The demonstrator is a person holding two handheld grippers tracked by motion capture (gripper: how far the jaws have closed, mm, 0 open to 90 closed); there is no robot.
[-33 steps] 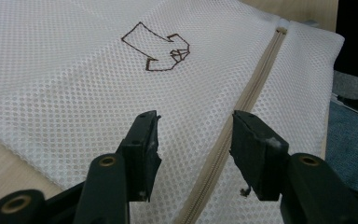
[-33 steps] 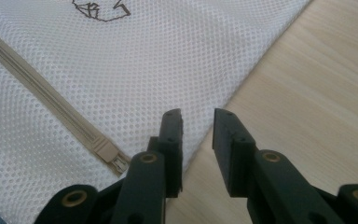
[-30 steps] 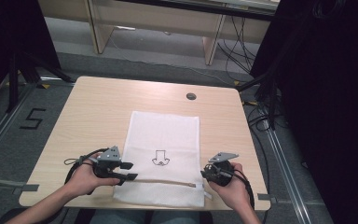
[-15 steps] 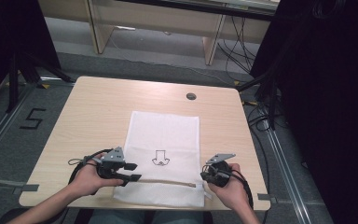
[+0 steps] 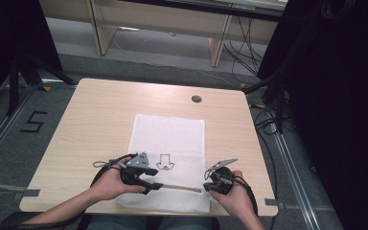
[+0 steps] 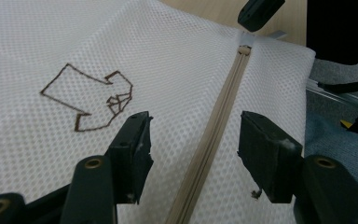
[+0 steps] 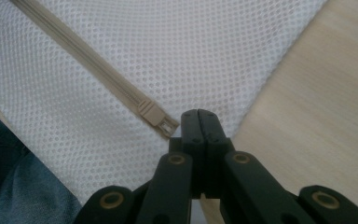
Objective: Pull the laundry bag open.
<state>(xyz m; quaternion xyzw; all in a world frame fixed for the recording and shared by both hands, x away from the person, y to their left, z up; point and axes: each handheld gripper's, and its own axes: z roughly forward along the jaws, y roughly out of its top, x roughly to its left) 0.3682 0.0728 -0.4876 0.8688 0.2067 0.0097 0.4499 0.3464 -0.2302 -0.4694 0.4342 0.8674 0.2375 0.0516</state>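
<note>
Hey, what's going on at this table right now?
A person works on a white mesh bag lying flat on the table, a gripper in each hand. The right gripper is shut at the zipper pull. The left gripper has just been opening and straddles the zipper without pressing it.

A black numeral 5 point(image 5: 33, 123) is marked on the grey floor point(image 5: 9, 158) beside the table's left edge, seen in the high view. A brown outline sign, a blocky arrow point(image 6: 89, 100) with a small faceted figure at its tip, is drawn on the white mesh bag point(image 6: 177, 60); in the left gripper view it lies just ahead of the near-side jaw, left of the beige zip point(image 6: 223, 107). No other text or brand can be read.
</note>
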